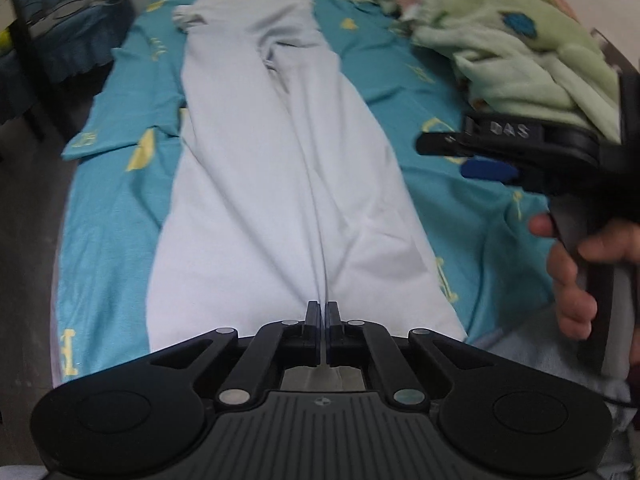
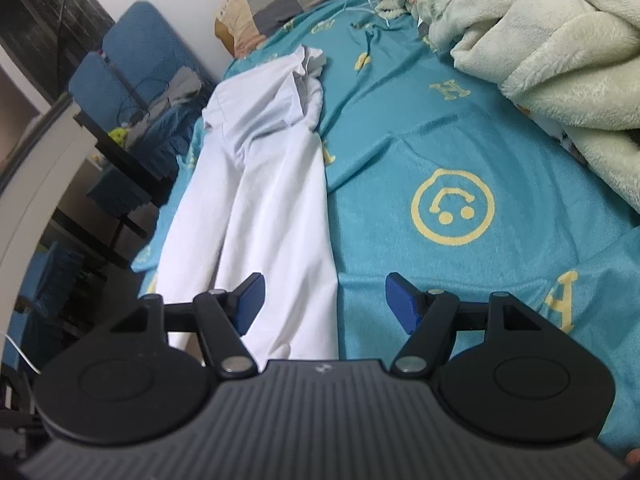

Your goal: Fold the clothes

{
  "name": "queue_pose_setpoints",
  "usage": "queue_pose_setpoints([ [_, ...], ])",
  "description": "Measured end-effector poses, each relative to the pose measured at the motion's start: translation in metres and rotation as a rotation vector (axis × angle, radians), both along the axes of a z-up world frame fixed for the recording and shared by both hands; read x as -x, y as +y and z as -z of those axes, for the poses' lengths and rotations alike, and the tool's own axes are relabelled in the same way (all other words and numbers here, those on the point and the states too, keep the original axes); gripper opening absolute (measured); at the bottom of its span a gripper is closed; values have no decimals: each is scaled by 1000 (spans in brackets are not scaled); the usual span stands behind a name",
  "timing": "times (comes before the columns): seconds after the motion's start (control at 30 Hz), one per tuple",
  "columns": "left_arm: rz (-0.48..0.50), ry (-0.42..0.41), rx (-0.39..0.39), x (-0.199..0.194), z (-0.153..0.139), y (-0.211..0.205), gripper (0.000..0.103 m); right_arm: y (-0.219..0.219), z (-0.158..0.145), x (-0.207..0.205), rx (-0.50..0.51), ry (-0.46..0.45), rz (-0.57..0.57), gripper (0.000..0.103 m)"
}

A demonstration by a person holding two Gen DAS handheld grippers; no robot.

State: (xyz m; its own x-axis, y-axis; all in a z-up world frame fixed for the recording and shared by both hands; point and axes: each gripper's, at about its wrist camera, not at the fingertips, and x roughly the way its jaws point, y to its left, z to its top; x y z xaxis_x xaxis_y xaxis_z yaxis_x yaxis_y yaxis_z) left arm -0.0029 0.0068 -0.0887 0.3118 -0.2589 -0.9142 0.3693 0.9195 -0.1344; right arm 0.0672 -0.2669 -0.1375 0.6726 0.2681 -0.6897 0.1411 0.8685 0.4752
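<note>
The left gripper (image 1: 321, 312) pinched the near edge of a white garment (image 1: 280, 184) stretched along a teal sheet (image 1: 116, 200). At right, a hand (image 1: 580, 276) held the right gripper (image 1: 452, 156) near a green blanket (image 1: 520, 36).

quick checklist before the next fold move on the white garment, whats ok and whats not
1. Left gripper shut on the near edge of the white garment: ok.
2. Right gripper open and holding nothing, free to grab: ok.
3. Right gripper over the garment's right edge: ok.
4. Garment flat on the teal bedsheet: not ok, far end bunched.
5. Green blanket apart from the garment: ok.
6. How many layers the left gripper pinches: cannot tell.
</note>
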Motion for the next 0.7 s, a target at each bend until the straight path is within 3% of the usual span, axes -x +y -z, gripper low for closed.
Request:
queue_pose_setpoints([
  [0.1, 0, 52, 31, -4, 19, 0, 4, 5, 4, -1, -12, 32, -45, 69],
  [0.17, -37, 55, 68, -12, 20, 9, 15, 10, 8, -2, -24, 62, -85, 69],
  [0.23, -99, 25, 95, -20, 13, 24, 49, 15, 10, 0, -28, 83, -114, 69],
  [0.3, -177, -1, 90, -33, 12, 44, 61, 19, 11, 3, -25, 101, -127, 69],
  [0.5, -388, -65, 70, -70, 10, 98, 66, 20, 23, 4, -38, 207, -130, 69],
  [0.7, -335, 46, -61, -82, 46, 78, 68, 22, 33, 6, -93, 274, -157, 69],
])
